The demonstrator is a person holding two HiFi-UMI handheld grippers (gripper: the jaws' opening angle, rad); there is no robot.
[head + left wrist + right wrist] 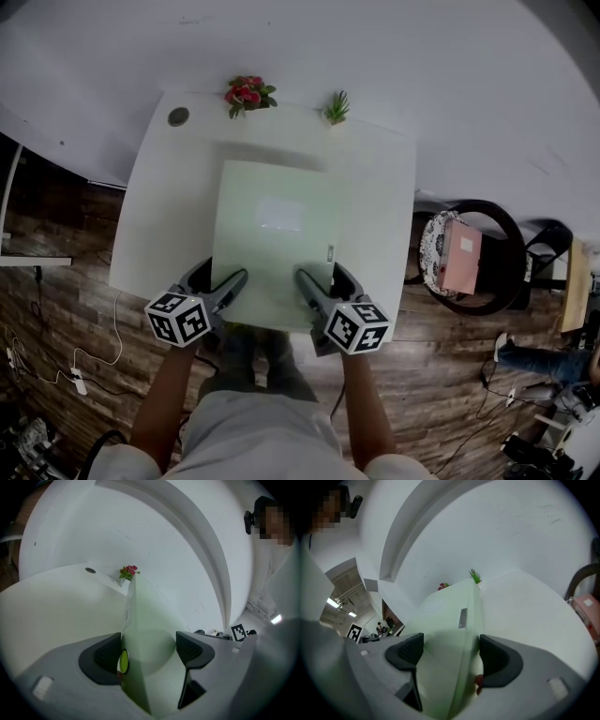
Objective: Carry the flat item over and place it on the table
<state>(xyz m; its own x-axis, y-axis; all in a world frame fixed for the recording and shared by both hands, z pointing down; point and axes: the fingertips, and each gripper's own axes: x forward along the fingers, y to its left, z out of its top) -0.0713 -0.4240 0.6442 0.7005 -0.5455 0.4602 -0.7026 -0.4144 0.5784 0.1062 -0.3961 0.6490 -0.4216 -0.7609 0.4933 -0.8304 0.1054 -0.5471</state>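
Looking down, you have the board over the white table, long side running away from you. Its far edge points toward the flowers and the small plant, and it throws a shadow on the table past that edge. Whether it rests on the tabletop or hangs just above it cannot be told.

Your left claw has the near left corner and your right claw the near right corner, with the near edge running between them.

In the left gripper view the left claw is partly closed and clamped on the board. The board's edge sits against one pad and its broad face runs to the other, filling the gap.

In the right gripper view the right claw grips the board the same way. The board's edge lies by the right pad, with the table just beyond it.
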